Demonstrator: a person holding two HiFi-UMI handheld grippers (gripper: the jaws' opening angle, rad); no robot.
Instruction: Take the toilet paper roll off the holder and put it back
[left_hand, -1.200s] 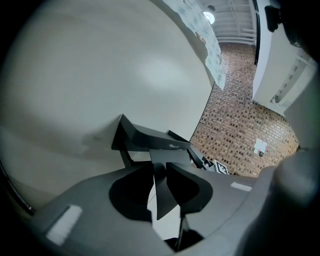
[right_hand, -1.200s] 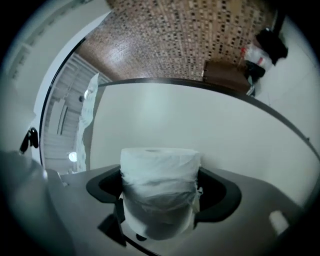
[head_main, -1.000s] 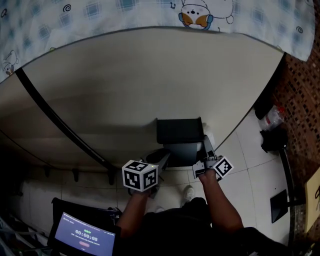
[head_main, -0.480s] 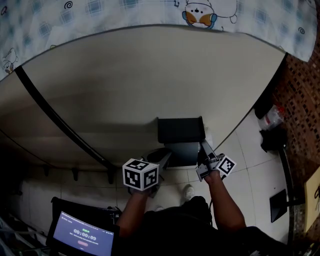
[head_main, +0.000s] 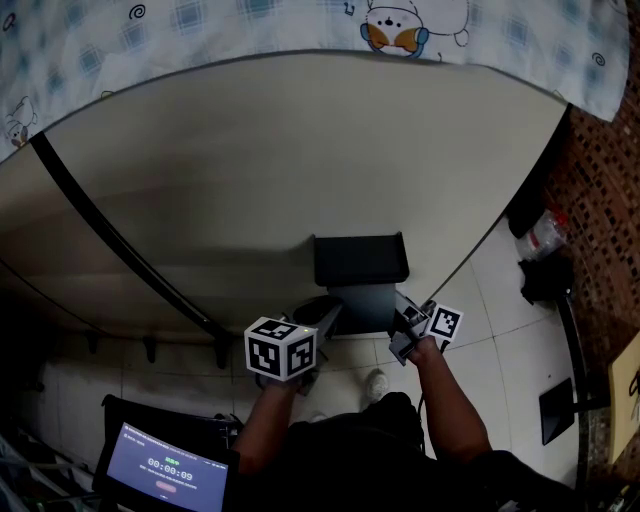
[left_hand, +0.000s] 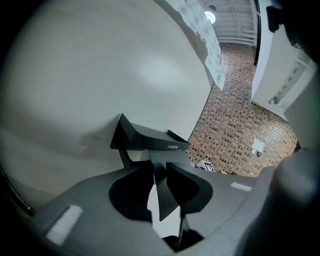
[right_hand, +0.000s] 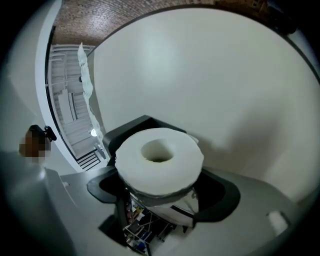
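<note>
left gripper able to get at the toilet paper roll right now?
Probably not. The left gripper seems clamped on a dark flap of the holder, and the toilet paper roll sits in the right gripper on the holder's other side. It would have to let go first.

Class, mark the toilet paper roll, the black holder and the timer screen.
toilet paper roll (right_hand: 160, 176): right gripper view, on its flat white end face.
black holder (head_main: 360, 260): head view, on its top shelf.
timer screen (head_main: 168, 470): head view, on the lit display.
</note>
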